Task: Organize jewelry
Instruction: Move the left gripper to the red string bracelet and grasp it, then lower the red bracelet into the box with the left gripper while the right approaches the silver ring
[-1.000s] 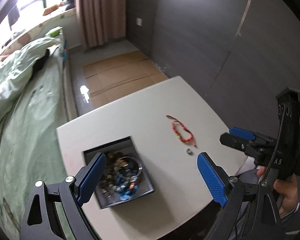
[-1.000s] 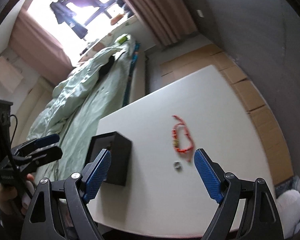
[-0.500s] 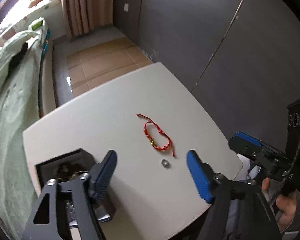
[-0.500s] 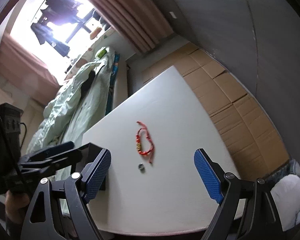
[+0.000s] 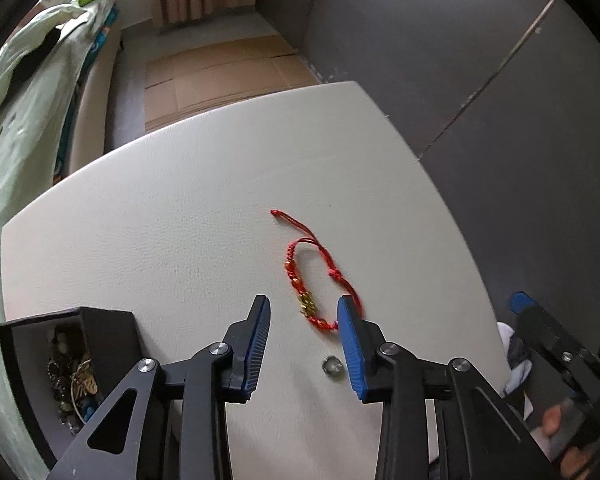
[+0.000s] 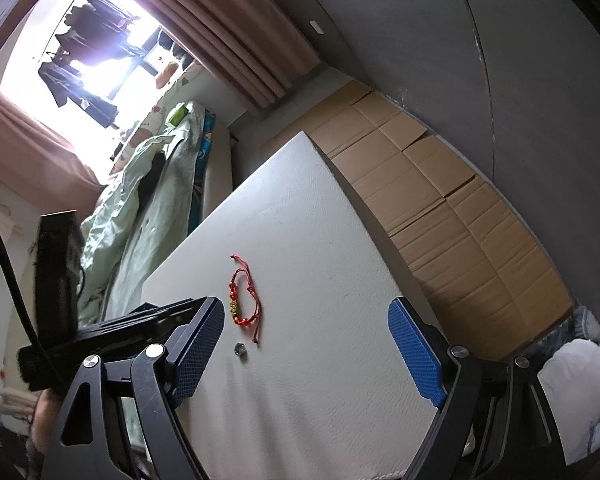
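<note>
A red cord bracelet (image 5: 293, 270) with gold beads lies on the white table (image 5: 160, 220), and a small silver ring (image 5: 331, 366) lies just nearer. My left gripper (image 5: 303, 305) hangs over the bracelet's near end. Its jaws are closing, with the gold beads seen between the blue pads (image 5: 350, 344), which are not pressing on them. The right gripper (image 6: 306, 308) stands wide open over the table with nothing in it, right of the bracelet (image 6: 246, 322) and ring (image 6: 240, 349). The left tool's body (image 6: 56, 280) fills the left of the right wrist view.
A black open box (image 5: 108, 336) holding several pieces of jewelry stands at the table's near left corner. A bed with a green quilt (image 5: 16, 120) runs along the left. Flattened cardboard (image 6: 440, 200) covers the floor by the dark wall. A person's hand (image 5: 556, 420) shows at lower right.
The left gripper has moved from above the box rightward and down to the bracelet, and its jaws have narrowed a lot. The right gripper has shifted and rolled, with its jaws equally wide.
</note>
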